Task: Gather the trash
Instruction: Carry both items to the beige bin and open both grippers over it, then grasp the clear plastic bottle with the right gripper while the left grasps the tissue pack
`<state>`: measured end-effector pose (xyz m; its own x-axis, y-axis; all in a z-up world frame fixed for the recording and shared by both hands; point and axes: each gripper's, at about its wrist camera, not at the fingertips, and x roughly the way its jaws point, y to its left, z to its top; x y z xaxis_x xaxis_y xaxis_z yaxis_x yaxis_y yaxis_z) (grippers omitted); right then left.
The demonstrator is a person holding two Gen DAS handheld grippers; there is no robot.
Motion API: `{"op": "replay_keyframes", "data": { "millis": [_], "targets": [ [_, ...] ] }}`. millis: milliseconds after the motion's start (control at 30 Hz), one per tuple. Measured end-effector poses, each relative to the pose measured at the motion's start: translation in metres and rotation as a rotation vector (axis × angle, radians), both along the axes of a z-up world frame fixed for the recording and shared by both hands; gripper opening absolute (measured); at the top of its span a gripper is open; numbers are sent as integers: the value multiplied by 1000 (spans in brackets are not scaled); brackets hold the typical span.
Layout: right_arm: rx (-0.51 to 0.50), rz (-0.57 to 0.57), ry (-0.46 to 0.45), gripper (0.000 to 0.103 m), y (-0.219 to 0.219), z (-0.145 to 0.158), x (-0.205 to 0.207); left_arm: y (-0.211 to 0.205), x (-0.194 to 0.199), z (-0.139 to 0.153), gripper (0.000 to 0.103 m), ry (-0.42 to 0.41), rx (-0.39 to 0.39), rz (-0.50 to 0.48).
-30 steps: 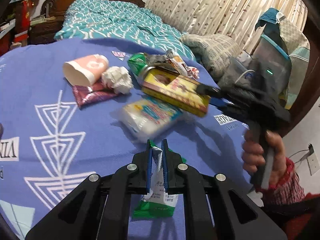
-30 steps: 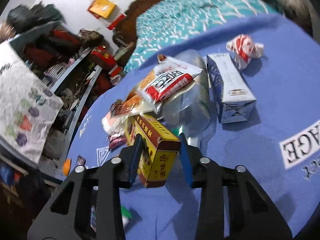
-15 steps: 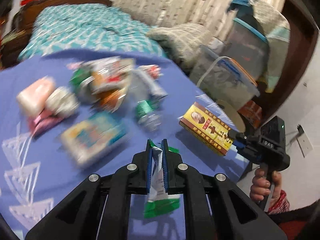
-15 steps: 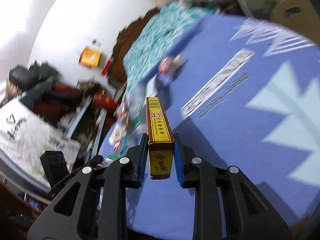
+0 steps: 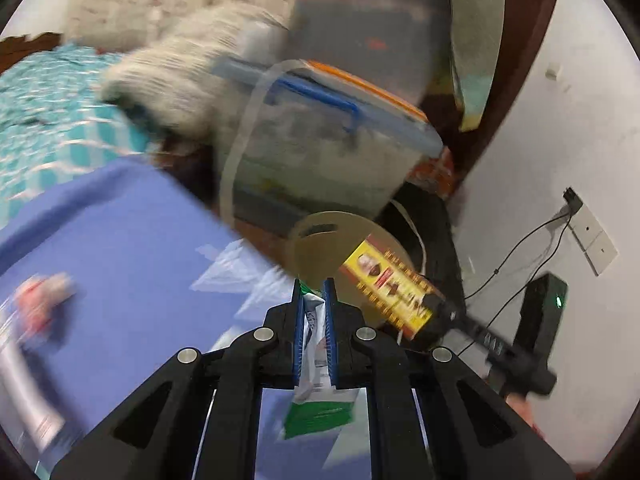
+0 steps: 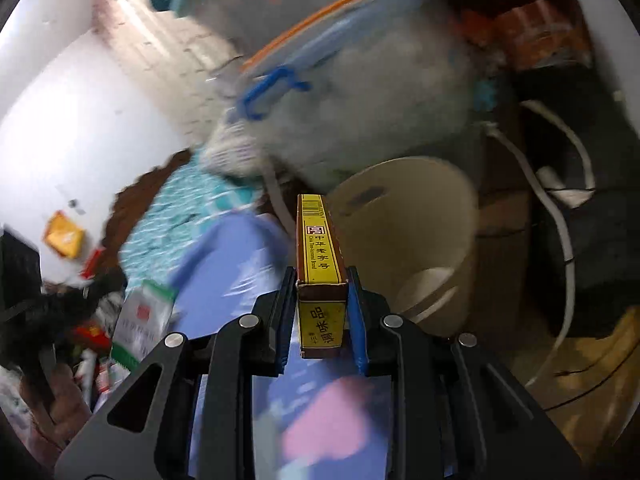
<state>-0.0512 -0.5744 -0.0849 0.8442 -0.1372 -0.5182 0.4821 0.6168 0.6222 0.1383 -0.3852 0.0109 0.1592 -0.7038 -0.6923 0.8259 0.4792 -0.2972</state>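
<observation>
Looking down the left wrist: left gripper (image 5: pixel 312 304) clamped on a green-white wrapper (image 5: pixel 316 396), level above the blue cloth (image 5: pixel 120 240) edge, beige bin (image 5: pixel 324 252) ahead. Right wrist: right gripper (image 6: pixel 322 292) pinching the yellow box (image 6: pixel 320 268) end-on, pointed at the bin (image 6: pixel 420 232) rim.

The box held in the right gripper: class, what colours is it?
Yellow with dark brown edges, the box shows best in the right wrist view.
</observation>
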Motion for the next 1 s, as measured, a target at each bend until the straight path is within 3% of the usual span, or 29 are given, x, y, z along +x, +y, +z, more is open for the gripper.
{"op": "replay_keyframes", "data": {
  "millis": [100, 133, 167, 200, 267, 400, 567, 633, 700, 833, 967, 1000],
  "targets": [
    [-10, -30, 32, 32, -13, -14, 1, -67, 2, -24, 11, 19, 54, -42],
    [-3, -30, 31, 40, -17, -17, 2, -78, 2, -30, 13, 19, 67, -43],
    [5, -32, 25, 70, -20, -21, 2, -92, 2, -39, 29, 19, 88, -38],
    [5, -50, 8, 82, -21, -21, -1, -101, 2, -48, 51, 16, 114, -27],
    [-18, -70, -16, 80, -26, -24, -8, -106, 1, -56, 54, -16, 142, -1],
    [-32, -50, -66, 67, -14, -14, -14, -80, 1, -46, 54, -10, 117, 25],
    [9, 93, -133, 55, 21, -3, -1, 20, -21, -15, 54, -10, 18, 67],
    [23, 191, -131, 54, 46, 0, 15, 68, -39, -7, 54, -59, 6, 102],
    [44, 293, -130, 54, 72, 1, 33, 116, -55, -5, 62, -116, 15, 138],
    [38, 489, -113, 55, 136, 10, 68, 209, -77, -12, 68, -240, 125, 275],
    [-27, 690, -62, 57, 221, 18, 103, 302, -75, -29, 93, -321, 281, 467],
    [-36, 728, -47, 61, 239, 19, 110, 312, -72, -33, 94, -346, 316, 497]
  ]
}}
